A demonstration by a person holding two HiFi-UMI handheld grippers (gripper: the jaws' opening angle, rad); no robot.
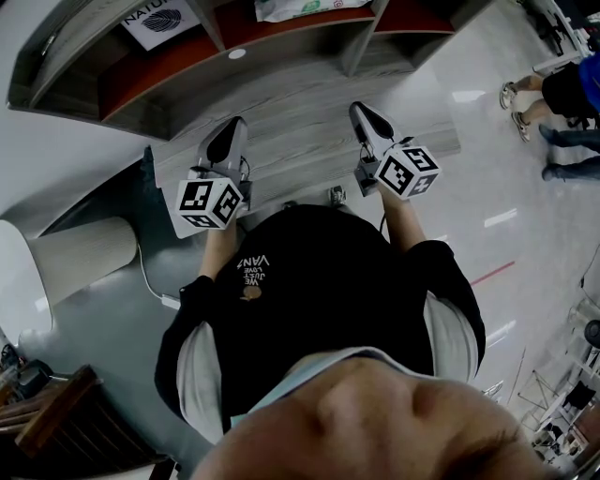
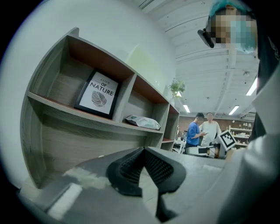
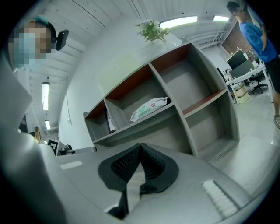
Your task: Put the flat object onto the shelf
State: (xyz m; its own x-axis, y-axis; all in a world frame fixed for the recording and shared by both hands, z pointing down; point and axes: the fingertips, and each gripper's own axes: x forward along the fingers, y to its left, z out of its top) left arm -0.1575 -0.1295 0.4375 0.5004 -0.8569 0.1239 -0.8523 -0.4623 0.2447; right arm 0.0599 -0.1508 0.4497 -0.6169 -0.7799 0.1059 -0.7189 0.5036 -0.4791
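Observation:
A black-framed picture (image 2: 97, 94) with a leaf print leans upright in the left compartment of the grey shelf (image 2: 87, 116); it also shows in the head view (image 1: 161, 21). In the middle compartment lies a flat white packet (image 2: 142, 121), which the right gripper view shows too (image 3: 149, 108). My left gripper (image 1: 231, 131) and right gripper (image 1: 364, 112) hover side by side over the shelf's lower board, both pointing at the shelf. In their own views the left gripper (image 2: 143, 151) and right gripper (image 3: 140, 146) are shut, with nothing between the pads.
A small plant (image 3: 152, 29) stands on top of the shelf. The right-hand compartments (image 3: 205, 83) hold nothing. Two people (image 2: 201, 131) stand further back, and someone's legs (image 1: 539, 103) show at the right. A pale cylinder (image 1: 84, 258) stands at the left.

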